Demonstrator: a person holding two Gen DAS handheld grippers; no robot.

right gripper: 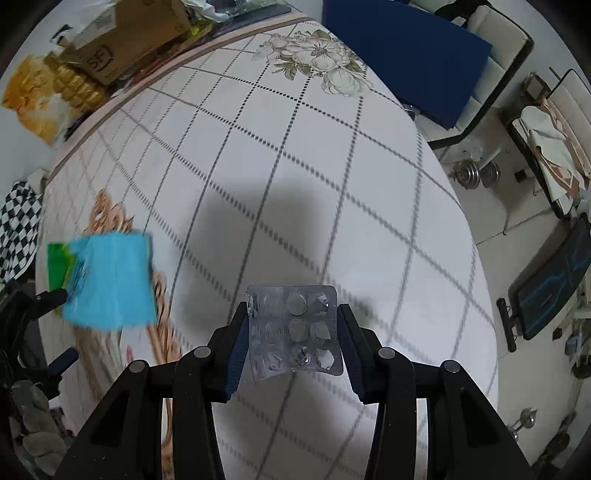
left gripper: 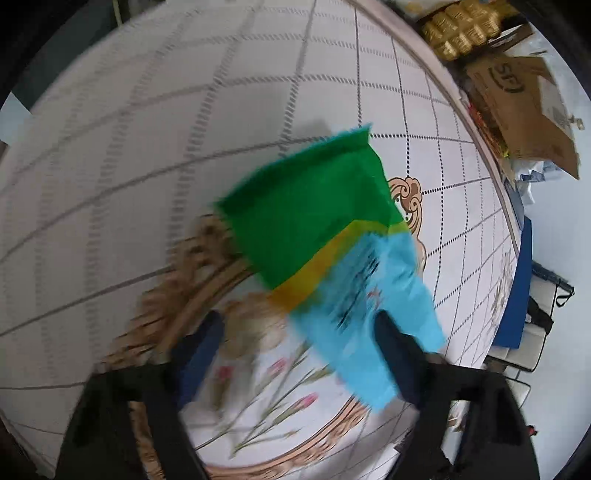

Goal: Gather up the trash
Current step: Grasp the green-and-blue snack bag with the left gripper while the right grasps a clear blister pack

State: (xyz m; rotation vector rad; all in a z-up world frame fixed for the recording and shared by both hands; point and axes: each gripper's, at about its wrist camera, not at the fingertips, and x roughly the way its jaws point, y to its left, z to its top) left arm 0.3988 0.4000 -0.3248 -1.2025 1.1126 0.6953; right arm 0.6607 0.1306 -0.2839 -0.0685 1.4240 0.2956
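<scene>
A green, yellow and blue wrapper point(left gripper: 332, 251) hangs in the air over the table, blurred by motion. My left gripper point(left gripper: 299, 339) is open wide; the wrapper's blue end lies against its right finger point(left gripper: 399, 354), and no pinch shows. The wrapper also shows at the left of the right wrist view point(right gripper: 107, 280). My right gripper point(right gripper: 293, 328) is shut on a silver blister pack point(right gripper: 295, 328) of pills and holds it by its two side edges above the tablecloth.
The table point(right gripper: 295, 147) has a white checked cloth with flower prints. Cardboard boxes point(right gripper: 125, 40) and gold items point(left gripper: 461, 29) stand past its far edge. A blue chair point(right gripper: 406, 55), dumbbells and a bench stand on the floor to the right.
</scene>
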